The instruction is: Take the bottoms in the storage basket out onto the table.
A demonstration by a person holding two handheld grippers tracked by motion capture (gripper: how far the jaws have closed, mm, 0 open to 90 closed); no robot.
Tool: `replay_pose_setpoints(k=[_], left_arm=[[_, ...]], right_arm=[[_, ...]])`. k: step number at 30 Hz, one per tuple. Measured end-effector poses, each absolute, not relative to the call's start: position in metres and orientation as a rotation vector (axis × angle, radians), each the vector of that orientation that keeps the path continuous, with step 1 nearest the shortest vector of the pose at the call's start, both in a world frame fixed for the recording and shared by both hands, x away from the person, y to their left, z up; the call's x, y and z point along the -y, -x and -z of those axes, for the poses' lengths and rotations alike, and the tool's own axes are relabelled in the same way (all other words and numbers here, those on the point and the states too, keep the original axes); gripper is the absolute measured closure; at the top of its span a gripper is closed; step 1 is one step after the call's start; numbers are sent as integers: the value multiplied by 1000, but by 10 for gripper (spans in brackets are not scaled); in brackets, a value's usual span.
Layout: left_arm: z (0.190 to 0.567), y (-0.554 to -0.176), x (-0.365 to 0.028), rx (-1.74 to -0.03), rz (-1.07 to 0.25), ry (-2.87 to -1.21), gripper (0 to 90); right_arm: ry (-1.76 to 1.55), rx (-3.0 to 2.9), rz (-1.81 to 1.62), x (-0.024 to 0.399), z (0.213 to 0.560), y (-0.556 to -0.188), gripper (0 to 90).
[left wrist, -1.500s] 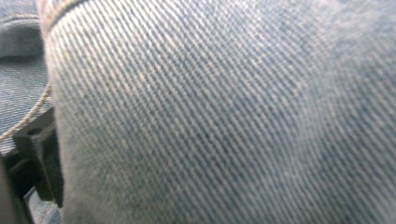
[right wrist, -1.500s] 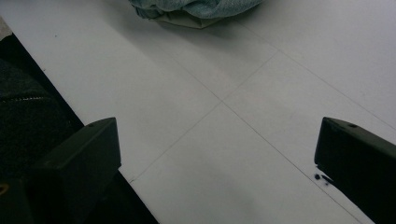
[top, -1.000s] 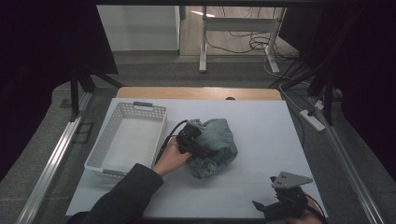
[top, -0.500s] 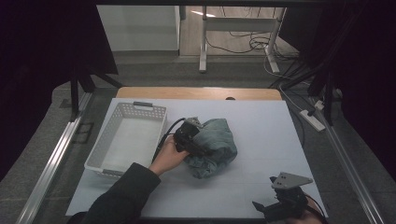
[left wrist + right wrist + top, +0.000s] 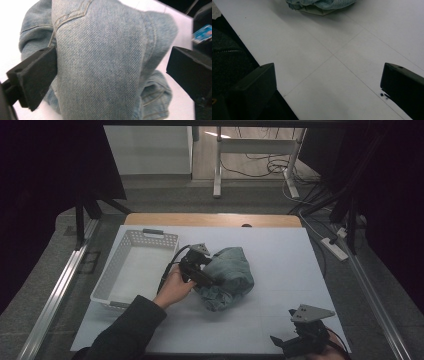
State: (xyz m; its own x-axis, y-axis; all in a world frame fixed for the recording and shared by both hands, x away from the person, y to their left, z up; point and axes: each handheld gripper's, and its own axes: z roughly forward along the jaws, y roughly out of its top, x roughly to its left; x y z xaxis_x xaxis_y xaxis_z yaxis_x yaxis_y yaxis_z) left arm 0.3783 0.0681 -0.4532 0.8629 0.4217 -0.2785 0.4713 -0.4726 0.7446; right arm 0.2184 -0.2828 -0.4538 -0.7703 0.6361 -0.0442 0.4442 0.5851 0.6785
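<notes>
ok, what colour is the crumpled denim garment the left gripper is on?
Faded light blue denim garment, clearest in the left gripper view.

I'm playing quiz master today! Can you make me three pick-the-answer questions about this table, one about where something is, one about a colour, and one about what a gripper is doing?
1. Where is the white basket?
A. left of the jeans
B. on top of the jeans
C. at the table's right edge

2. What colour are the crumpled jeans?
A. red
B. light blue
C. black

3. How are the right gripper jaws?
A. shut on the jeans
B. shut on the basket
C. open, holding nothing

Answers: 1 A, the high view shows it beside the left gripper. 2 B, faded denim. 3 C, bare table lies between them.
</notes>
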Motion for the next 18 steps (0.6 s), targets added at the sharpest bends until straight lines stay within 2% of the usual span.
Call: replay_pose_setpoints(k=[18], left_arm=[[448, -369, -78, -593, 43, -2128, 0]], right_arm=[[-969, -2475, -1005, 288, 452, -220, 7]])
